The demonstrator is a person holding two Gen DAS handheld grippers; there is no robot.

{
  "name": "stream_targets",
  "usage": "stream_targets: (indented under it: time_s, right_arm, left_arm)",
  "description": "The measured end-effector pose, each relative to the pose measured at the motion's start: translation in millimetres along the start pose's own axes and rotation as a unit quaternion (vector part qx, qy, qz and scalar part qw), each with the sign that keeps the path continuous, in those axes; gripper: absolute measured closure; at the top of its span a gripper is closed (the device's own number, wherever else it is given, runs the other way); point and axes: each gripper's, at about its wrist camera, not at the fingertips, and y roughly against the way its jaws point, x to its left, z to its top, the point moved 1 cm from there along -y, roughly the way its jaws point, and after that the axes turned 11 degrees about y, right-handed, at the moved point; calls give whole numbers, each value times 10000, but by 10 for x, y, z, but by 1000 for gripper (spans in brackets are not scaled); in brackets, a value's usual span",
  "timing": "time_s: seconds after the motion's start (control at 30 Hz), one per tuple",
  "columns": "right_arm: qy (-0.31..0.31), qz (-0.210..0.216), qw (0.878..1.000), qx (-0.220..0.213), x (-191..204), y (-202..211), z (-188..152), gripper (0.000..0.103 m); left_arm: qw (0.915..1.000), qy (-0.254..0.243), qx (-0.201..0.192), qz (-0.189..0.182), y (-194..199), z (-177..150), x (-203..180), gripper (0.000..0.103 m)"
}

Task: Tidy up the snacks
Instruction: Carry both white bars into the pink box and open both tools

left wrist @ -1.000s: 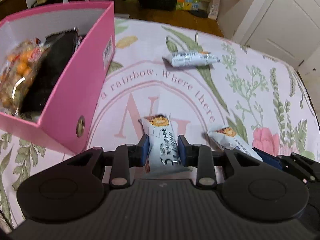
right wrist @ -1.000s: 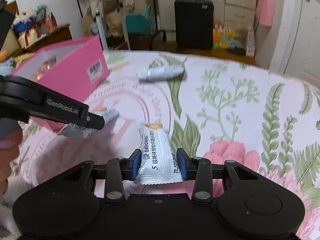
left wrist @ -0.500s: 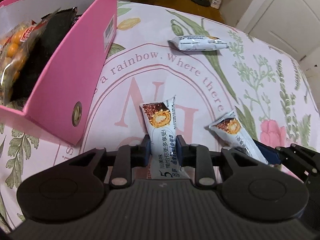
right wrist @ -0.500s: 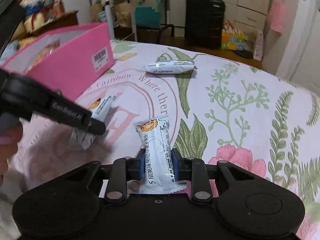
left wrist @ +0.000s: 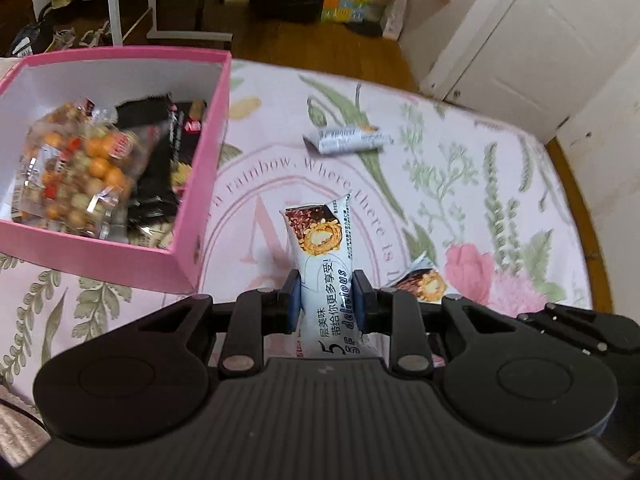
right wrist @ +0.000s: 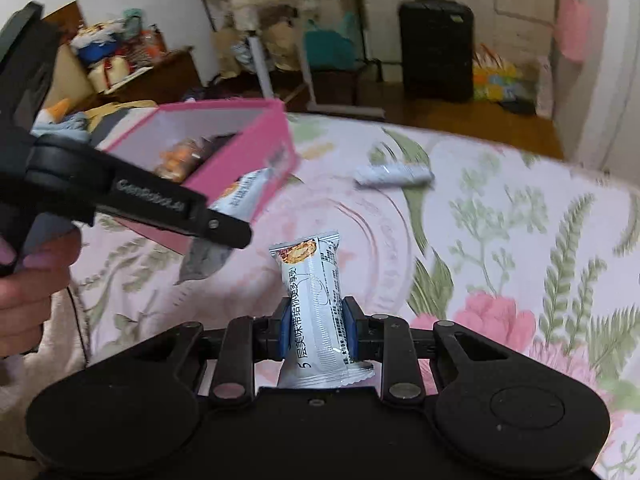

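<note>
The room behind is cluttered: a wooden floor, a white panelled door (left wrist: 532,36), a black suitcase (right wrist: 437,50), a white metal stand and heaps of bags and boxes along the wall. In front, a pale pink cloth (left wrist: 460,184) printed with green ferns, pink flowers and a ring of lettering covers the surface; what lies beneath it is hard to tell.

Toward the left edge stands an open pink cardboard box (left wrist: 202,184) with white inner walls. In it lie a clear crinkly bag of orange and tan balls (left wrist: 76,168) and a black foil packet (left wrist: 160,160).

The left gripper (left wrist: 326,304), black plastic with blue pads, has its fingers (left wrist: 291,304) clamped on a glossy white wafer bar (left wrist: 320,248) held clear of the cloth, just right of the box's near corner. The right gripper (right wrist: 314,334) has its fingers (right wrist: 283,332) pinched on a second wafer bar (right wrist: 312,280), a pillow-shaped wrapper with crimped ends, also lifted.

A third bar (left wrist: 346,140) lies loose on the cloth near the far edge, well apart from both. A hand (right wrist: 28,276) grips the left tool's handle.
</note>
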Motion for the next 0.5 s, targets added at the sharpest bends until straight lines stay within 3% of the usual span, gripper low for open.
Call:
stream_targets:
  time_s: [0.23,0.37,0.5]
  right_arm:
    - [329,308,9985,-300,335,135,440,73]
    - [513,408,9966,-492,500,85,694,73]
    - [545,342,9950,-764,601,-72,896,73]
  left_arm:
    - [9990,-179,-378,147,556,156,296,78]
    - [9984,-82,-554,109,840,320,544,78]
    - [9950,68,-946,308,1002,477,791,78]
